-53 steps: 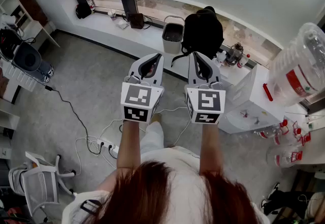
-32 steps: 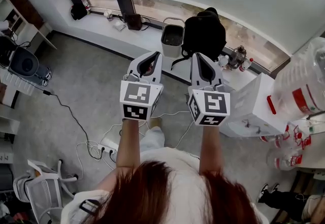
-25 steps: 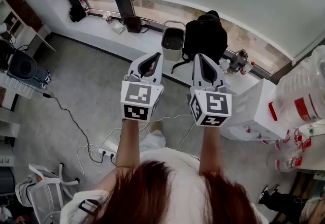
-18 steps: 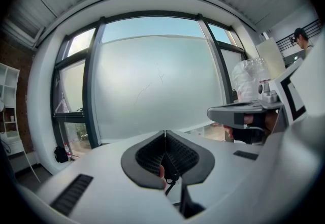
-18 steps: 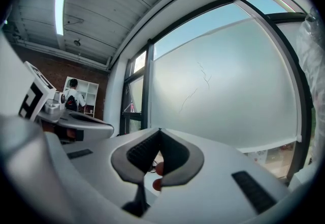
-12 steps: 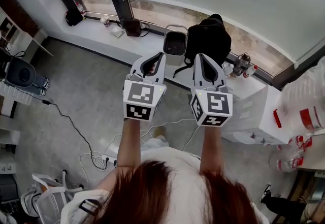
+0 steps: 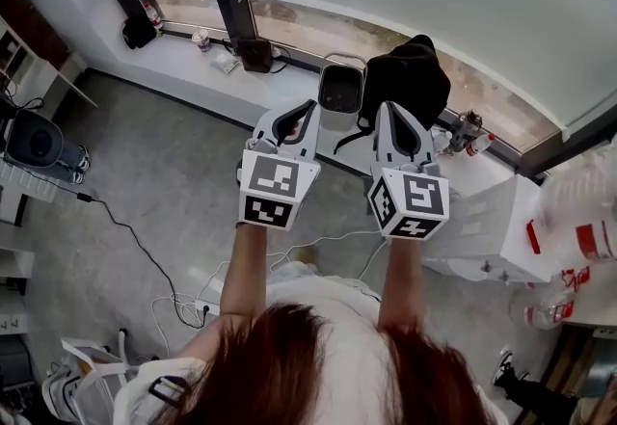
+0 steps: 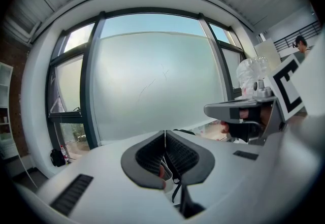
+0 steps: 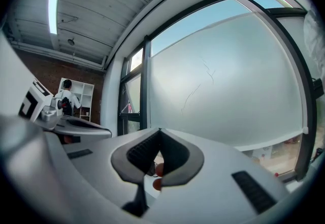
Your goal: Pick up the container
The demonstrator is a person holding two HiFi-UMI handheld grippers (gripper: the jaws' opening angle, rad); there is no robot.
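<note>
The container [image 7: 583, 221] sits at the right edge of the head view, blurred and partly cut off by the frame. It is a large jug of clear plastic with red patches on its side, just beside a white cabinet [image 7: 487, 225]. More clear, red-marked plastic lies below it, too blurred to make out.

The left gripper [image 7: 308, 106] and right gripper [image 7: 384, 107] are side by side at the centre of the frame, well apart from the container. Each gripper view shows the jaws pressed together with nothing between them.

Above their tips in the frame, a grey bin [image 7: 340, 89] and a black backpack [image 7: 410, 76] stand by the window.
</note>
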